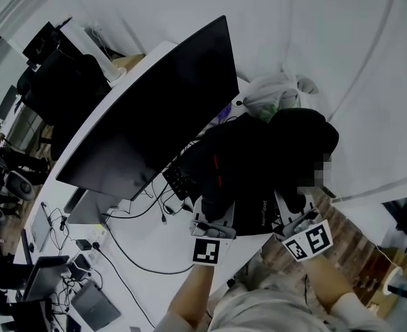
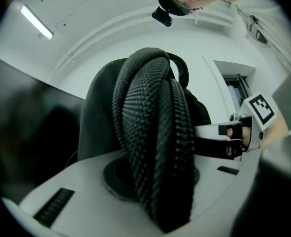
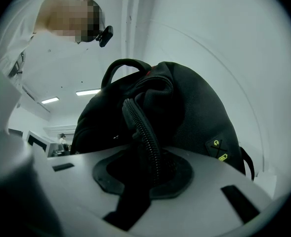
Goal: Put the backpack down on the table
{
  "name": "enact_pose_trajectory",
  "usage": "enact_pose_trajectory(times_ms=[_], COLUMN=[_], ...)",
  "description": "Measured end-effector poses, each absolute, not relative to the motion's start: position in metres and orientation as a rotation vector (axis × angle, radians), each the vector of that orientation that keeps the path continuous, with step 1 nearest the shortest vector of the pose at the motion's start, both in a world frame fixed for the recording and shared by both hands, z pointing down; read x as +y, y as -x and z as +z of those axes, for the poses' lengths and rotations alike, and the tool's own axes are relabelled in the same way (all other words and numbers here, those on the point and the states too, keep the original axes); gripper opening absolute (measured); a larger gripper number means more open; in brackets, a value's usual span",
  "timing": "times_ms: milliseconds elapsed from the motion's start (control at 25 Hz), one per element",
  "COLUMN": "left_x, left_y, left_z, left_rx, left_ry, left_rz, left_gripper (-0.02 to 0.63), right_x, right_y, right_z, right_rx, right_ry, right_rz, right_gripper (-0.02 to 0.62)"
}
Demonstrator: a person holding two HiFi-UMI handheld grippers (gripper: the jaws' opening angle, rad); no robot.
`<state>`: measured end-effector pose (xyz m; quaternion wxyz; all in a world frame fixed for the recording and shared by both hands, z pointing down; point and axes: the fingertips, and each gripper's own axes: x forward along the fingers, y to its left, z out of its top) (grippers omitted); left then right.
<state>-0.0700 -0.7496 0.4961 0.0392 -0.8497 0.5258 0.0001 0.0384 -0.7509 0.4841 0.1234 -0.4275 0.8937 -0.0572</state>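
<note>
Black fabric backpack (image 1: 258, 161) sits at the near right end of the white table (image 1: 155, 254), just right of the big dark monitor (image 1: 155, 102). Can't tell if its base touches the tabletop. It looks slumped and rounded, with a top carry loop (image 3: 121, 65) and a thin red trim by the opening (image 3: 150, 73). One side panel has small yellow-green marks (image 3: 219, 149), and the near face has a bit of white print.

Left gripper (image 1: 213, 218) is at the pack's near left side, jaws pinching a thick mesh strap (image 2: 155, 147) that is folded over itself in a loop. Right gripper (image 1: 296, 220) is at the near right side. Its jaws stand apart with a ribbed strap (image 3: 145, 137) between them, lying across one pad.

A pale crumpled bag (image 1: 276, 92) lies just beyond the pack on the far side. Loose cables (image 1: 141, 213) trail on the table left of it, under the monitor.
</note>
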Motion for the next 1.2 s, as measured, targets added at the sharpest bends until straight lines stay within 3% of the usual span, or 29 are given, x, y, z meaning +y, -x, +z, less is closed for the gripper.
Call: enact_pose_trajectory(times_ms=[400, 560, 800, 1200], left_x=[-0.732, -0.718, -0.690, -0.639], left_y=[0.072, 0.071, 0.074, 0.082], left_z=[0.494, 0.493, 0.497, 0.514], left_rx=[1.613, 1.584, 1.526, 1.409], left_ry=[2.628, 2.630, 2.651, 2.673], left_rz=[0.014, -0.005, -0.021, -0.109], left_gripper=[0.083, 0.098, 0.111, 0.207], right_x=[-0.733, -0.717, -0.687, -0.630], right_y=[-0.038, -0.037, -0.033, -0.030], right_z=[0.483, 0.479, 0.482, 0.491], right_rx=[2.633, 2.658, 2.680, 2.688], right_ry=[1.260, 1.254, 1.283, 1.386], right_rz=[-0.133, -0.116, -0.106, -0.079], right_gripper=[0.083, 0.140, 0.161, 0.178])
